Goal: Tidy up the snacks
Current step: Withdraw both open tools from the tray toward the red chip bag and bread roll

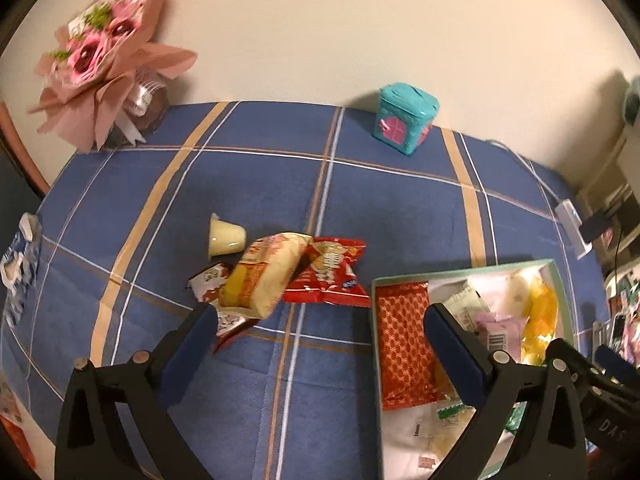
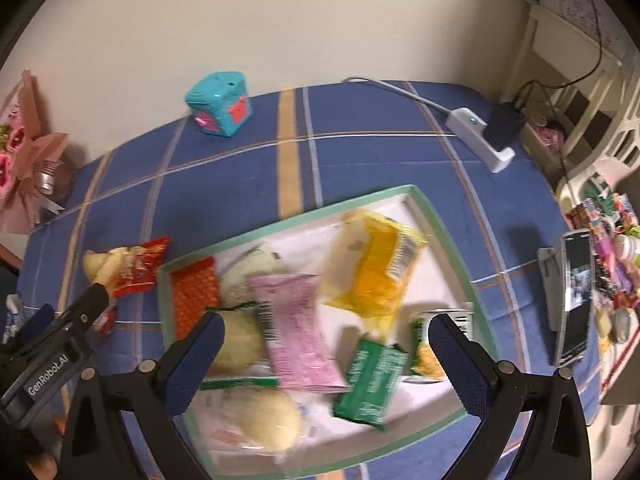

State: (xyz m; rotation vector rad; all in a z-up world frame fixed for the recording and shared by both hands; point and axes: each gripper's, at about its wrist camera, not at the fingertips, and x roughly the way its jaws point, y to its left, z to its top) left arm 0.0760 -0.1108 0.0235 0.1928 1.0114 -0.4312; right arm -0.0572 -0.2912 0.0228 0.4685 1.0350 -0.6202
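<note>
Two claws over a counter (image 1: 256,184) covered in a blue plaid cloth. The left claw (image 1: 320,320) stands fully spread and holds nothing; its fingers point down at bare cloth between a loose pile of snacks and a shallow green-rimmed box (image 1: 374,320). The pile lies left of the box: a red snack packet (image 1: 332,272), a pale yellow bun packet (image 1: 260,276) overlapping it, a red-and-white wrapper (image 1: 212,280) partly under the left finger, and a tipped pudding cup (image 1: 225,236) just beyond. The right claw (image 2: 326,330) is likewise spread wide and empty, hovering above the green-rimmed box (image 2: 440,224). Inside the box lie an orange patterned packet (image 2: 194,296) at the left edge, a pink packet (image 2: 298,328) in the middle, a yellow packet (image 2: 376,268) toward the far right, a green packet (image 2: 370,384) nearer, and a round bun in clear wrap (image 2: 268,420) at the near edge. A teal toy box (image 2: 219,104) stands at the far side by the wall; a pink bouquet (image 1: 100,60) occupies the far left corner.
</note>
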